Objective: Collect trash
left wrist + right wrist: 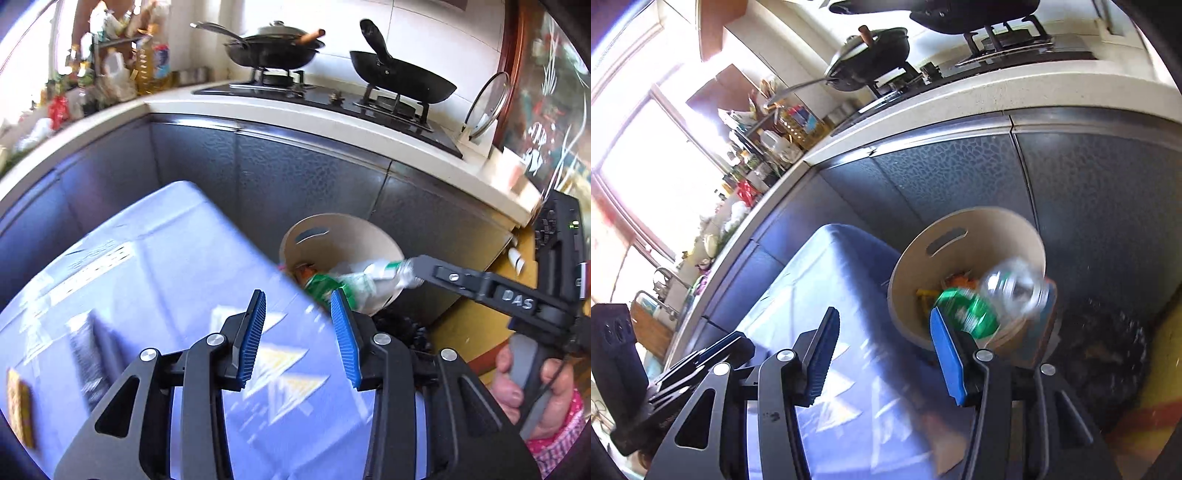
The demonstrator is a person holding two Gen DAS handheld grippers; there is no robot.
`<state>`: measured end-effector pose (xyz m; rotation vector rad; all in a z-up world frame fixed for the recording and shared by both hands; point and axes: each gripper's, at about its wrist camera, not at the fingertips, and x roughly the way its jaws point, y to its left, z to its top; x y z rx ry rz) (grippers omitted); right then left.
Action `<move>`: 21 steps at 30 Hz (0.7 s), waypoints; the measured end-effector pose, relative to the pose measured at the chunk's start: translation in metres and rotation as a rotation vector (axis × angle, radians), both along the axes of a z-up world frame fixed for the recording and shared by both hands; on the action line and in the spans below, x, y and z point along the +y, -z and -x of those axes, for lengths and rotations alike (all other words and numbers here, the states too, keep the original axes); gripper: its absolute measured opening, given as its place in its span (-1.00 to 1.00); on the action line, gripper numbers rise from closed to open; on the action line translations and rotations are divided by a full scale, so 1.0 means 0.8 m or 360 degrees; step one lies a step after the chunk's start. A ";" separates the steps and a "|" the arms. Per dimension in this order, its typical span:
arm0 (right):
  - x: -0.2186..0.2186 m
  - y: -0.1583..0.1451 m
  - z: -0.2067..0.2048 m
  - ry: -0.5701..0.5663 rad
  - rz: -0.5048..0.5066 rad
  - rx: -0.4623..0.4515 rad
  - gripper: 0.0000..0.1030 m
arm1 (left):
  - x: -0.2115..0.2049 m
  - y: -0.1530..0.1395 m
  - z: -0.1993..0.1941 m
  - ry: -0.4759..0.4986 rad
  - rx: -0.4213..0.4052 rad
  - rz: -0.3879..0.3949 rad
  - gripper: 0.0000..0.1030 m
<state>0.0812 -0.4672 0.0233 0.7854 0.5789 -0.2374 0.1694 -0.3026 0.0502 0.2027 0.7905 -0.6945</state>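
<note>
A beige round bin point(354, 236) point(975, 236) stands on the floor against the dark cabinet, with wrappers inside. A clear plastic bottle with a green label point(373, 275) point(997, 295) is blurred over the bin's mouth, just past my right gripper's fingertip point(419, 264). My right gripper point(882, 328) is open, jaws wide, with nothing between the pads. My left gripper point(297, 301) is open and empty above the blue-clothed table point(147, 258), near its edge beside the bin.
A small yellow packet point(18, 406) lies on the table at the left. A black bag point(402, 328) point(1104, 350) sits on the floor right of the bin. The counter point(295, 110) holds a stove with pans.
</note>
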 end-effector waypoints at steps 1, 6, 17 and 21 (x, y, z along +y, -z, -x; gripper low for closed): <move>0.013 -0.002 0.007 0.0011 -0.0007 -0.0013 0.02 | 0.012 0.000 0.008 -0.0022 -0.0009 -0.0006 -0.27; 0.071 -0.011 0.030 0.0072 -0.0018 -0.0047 0.08 | 0.072 -0.002 0.040 -0.0131 -0.0042 -0.0047 -0.27; 0.152 -0.052 0.042 0.0057 0.0124 -0.0072 0.23 | 0.151 -0.004 0.063 -0.0202 -0.0096 0.0013 -0.20; 0.160 -0.051 0.041 0.0052 0.0122 -0.0054 0.23 | 0.158 -0.005 0.063 -0.0218 -0.0102 0.0026 -0.15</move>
